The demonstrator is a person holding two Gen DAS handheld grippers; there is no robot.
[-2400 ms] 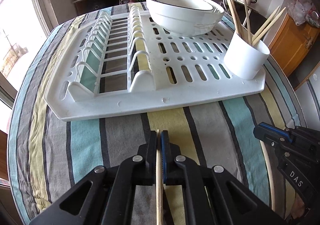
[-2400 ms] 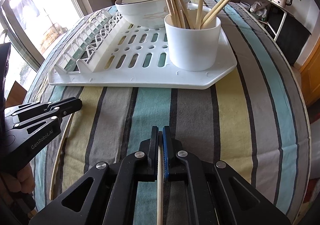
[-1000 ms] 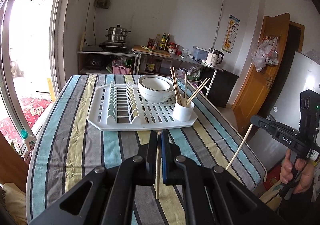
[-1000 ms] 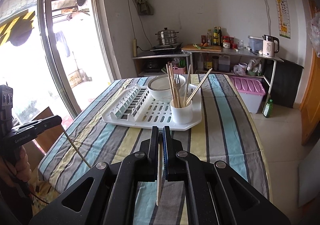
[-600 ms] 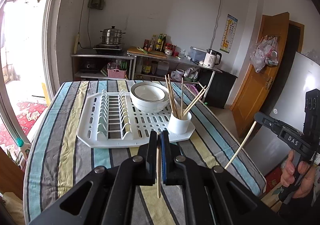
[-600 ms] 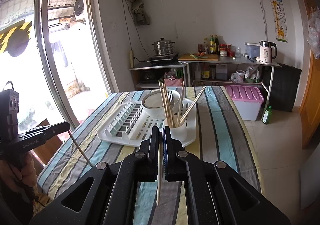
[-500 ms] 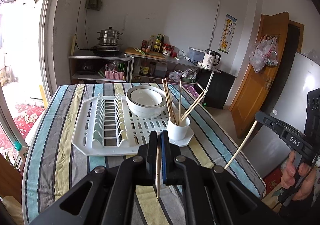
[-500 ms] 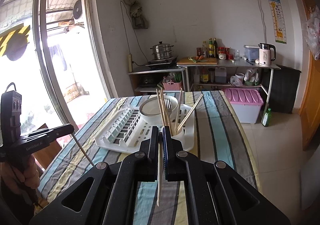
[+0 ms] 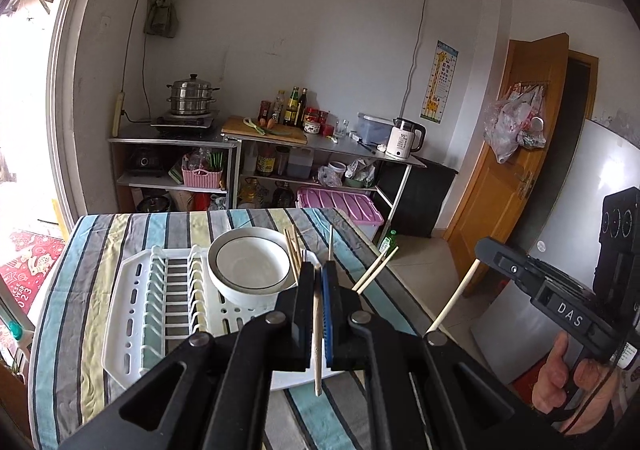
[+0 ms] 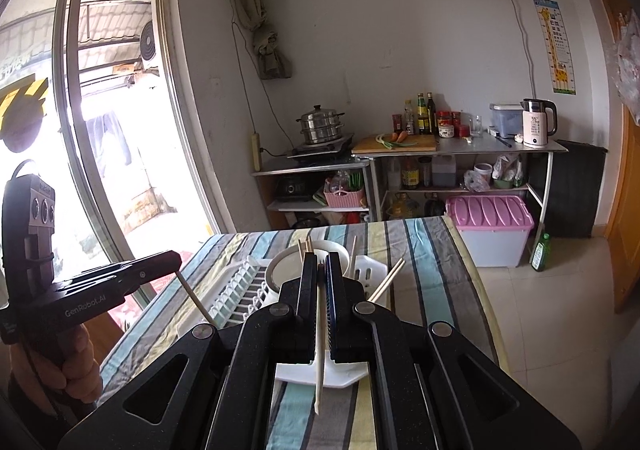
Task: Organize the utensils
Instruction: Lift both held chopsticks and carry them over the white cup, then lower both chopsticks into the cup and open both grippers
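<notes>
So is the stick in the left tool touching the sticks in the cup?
Apart. In the right wrist view, the left tool holds its chopstick over the table's left side, with open space between it and the chopsticks in the cup.

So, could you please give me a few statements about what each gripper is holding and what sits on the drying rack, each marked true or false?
1. The left gripper is shut on a chopstick. True.
2. The right gripper is open and holds nothing. False: it is shut on its own chopstick.
3. A white bowl sits on the drying rack. True.
4. The drying rack sits on bare wood. False: it rests on a striped tablecloth.
5. Both held chopsticks rest on the table. False: both are lifted above it.
</notes>
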